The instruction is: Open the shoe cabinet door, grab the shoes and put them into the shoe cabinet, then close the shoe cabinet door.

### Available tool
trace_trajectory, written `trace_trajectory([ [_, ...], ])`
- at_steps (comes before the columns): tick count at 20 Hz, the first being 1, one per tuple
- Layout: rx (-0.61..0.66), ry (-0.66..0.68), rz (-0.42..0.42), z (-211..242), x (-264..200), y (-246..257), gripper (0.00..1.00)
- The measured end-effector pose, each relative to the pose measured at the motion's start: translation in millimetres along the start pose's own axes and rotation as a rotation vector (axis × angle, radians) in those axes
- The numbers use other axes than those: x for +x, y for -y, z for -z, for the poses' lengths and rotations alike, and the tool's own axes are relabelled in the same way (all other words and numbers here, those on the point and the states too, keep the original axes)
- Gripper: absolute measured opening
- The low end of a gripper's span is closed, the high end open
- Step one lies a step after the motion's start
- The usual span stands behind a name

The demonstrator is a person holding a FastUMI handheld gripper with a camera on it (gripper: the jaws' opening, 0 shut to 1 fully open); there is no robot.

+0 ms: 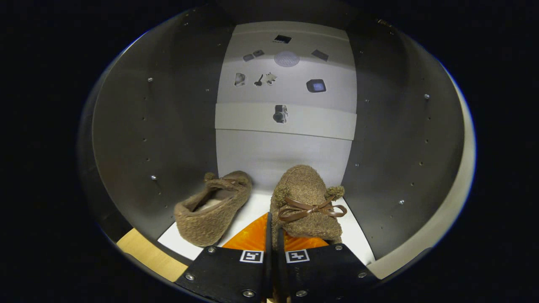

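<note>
gripper [273, 235] pinched tight on bow shoe [306, 202] edge inside cabinet [143, 126]; second shoe [212, 208] beside; no readable writing.

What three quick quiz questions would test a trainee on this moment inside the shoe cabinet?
1. True or false: both furry brown shoes are already inside the cabinet.
2. Which shoe is the gripper holding: A, the shoe with the bow just ahead of the fingers, or B, the shoe on its side off to the left?
3. Fill in: the fingers are closed nearly together on that shoe's ____ edge.

Key: 1 true, both are inside on the white shelf. 2 A. 3 heel, as far as the view shows.
</note>
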State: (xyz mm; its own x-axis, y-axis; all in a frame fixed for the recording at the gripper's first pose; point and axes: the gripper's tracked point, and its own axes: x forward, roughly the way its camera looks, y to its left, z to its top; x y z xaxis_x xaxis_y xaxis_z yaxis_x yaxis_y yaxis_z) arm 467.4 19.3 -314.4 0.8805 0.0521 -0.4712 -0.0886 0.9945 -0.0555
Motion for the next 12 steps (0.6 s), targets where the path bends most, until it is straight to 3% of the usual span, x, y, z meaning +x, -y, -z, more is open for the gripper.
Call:
trace_trajectory([
  [12,0.038,-0.059,-0.018,-5,72,3,0.05],
])
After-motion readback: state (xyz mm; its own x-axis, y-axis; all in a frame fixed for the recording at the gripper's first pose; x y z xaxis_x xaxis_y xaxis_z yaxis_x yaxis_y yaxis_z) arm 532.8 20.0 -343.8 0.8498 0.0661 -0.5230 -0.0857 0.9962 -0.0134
